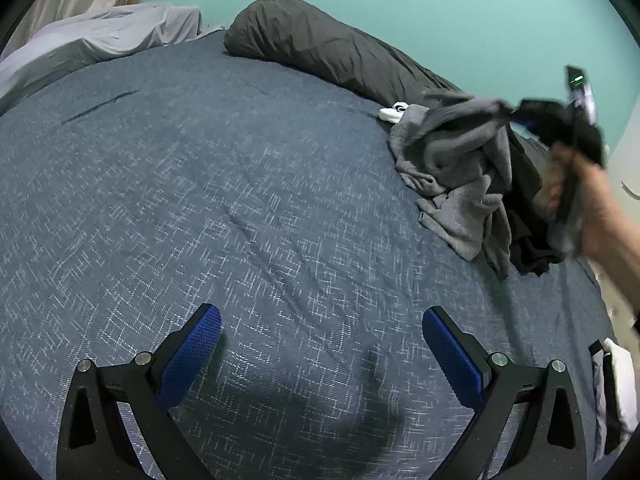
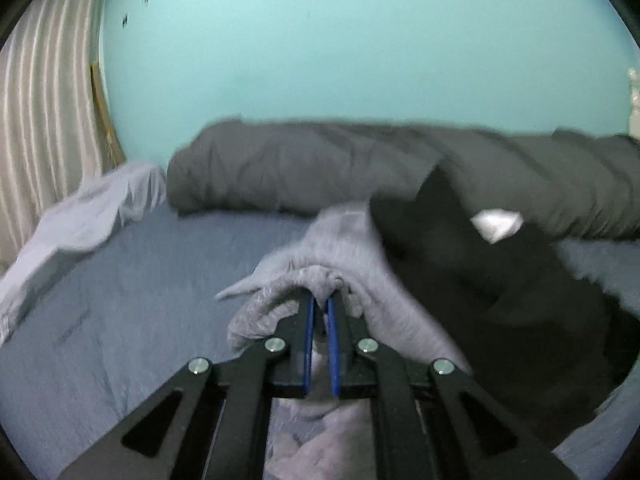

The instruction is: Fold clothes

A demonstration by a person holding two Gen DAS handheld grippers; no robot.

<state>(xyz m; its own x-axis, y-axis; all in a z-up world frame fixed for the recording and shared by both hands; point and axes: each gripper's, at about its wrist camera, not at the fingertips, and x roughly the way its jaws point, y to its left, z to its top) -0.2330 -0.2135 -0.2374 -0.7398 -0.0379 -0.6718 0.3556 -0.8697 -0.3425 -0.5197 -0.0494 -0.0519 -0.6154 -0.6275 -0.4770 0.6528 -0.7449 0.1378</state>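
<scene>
The right tool (image 2: 321,308), pinched on the grey sweatshirt (image 2: 352,240) at frame centre, should lift it clear of the black garment (image 2: 500,280) toward the wide-open, empty left tool (image 1: 322,332).

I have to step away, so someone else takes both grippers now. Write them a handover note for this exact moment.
Left gripper: open, holding nothing, over bare blue bedspread.
Right gripper: shut on a fold of the grey garment, lifting it from the pile.
Things: the grey garment is tangled with a black garment at the bed's right side, in front of the dark grey rolled duvet. A small white item lies behind the pile. What may be folded pieces sit at the near right edge.
Done: grey garment gripped.
Left: free it from the black one, spread it flat, fold it, then do the rest.
</scene>
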